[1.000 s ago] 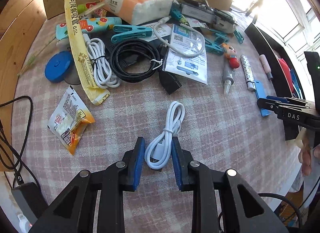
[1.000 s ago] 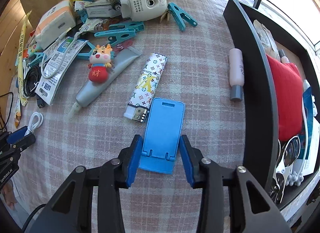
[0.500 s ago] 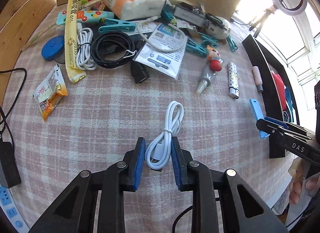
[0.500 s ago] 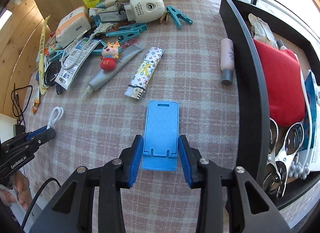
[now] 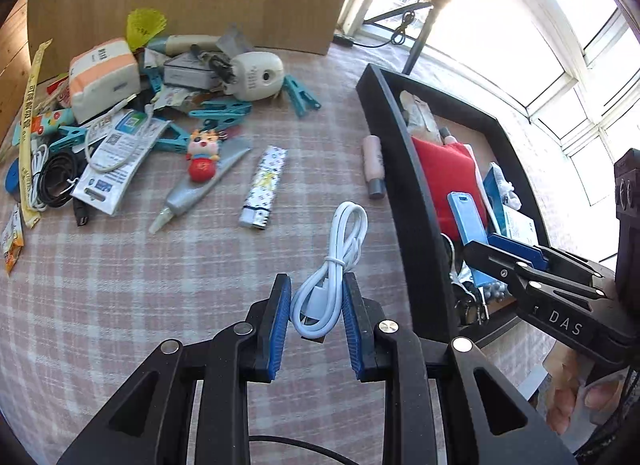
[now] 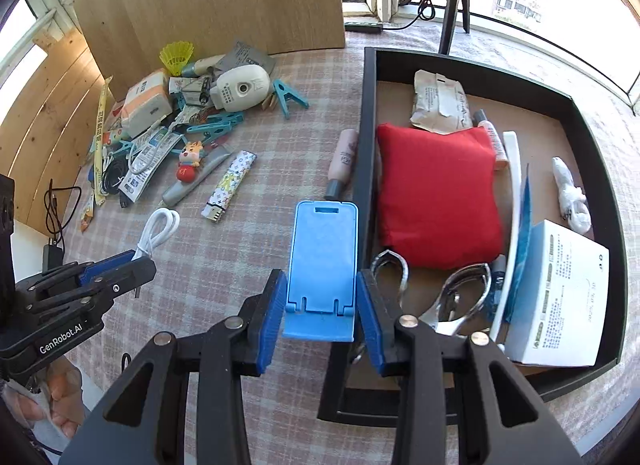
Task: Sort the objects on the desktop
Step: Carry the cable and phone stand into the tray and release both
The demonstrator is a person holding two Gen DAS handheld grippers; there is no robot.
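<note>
The left gripper [image 5: 316,325] pinched a coiled white cable [image 5: 332,273] between its blue pads, above the checked tablecloth [image 5: 120,285]. The bundle's long axis ran forward along the fingers, its looped end pointing away and slightly right, toward the near wall of the black tray [image 5: 404,193]. The right gripper [image 6: 320,313] clamped a blue phone stand [image 6: 324,261] by its folded base; the stand lay lengthwise along the fingers, its slotted end pointing away, over the tablecloth just beside the tray's left wall [image 6: 362,153].

Inside the tray sat a red pouch [image 6: 436,193], a white box [image 6: 560,293], a crumpled paper packet [image 6: 440,105] and metal clips [image 6: 464,289]. A pink tube [image 6: 342,161] lay on the cloth against the tray's outer wall. Farther left lay a patterned lighter [image 5: 264,185], a grey tube [image 5: 200,193] with a small red figurine [image 5: 202,153] on it, teal pegs [image 5: 220,109], black cable [image 5: 56,181] and a tissue pack [image 5: 104,77], all well clear of both held things
</note>
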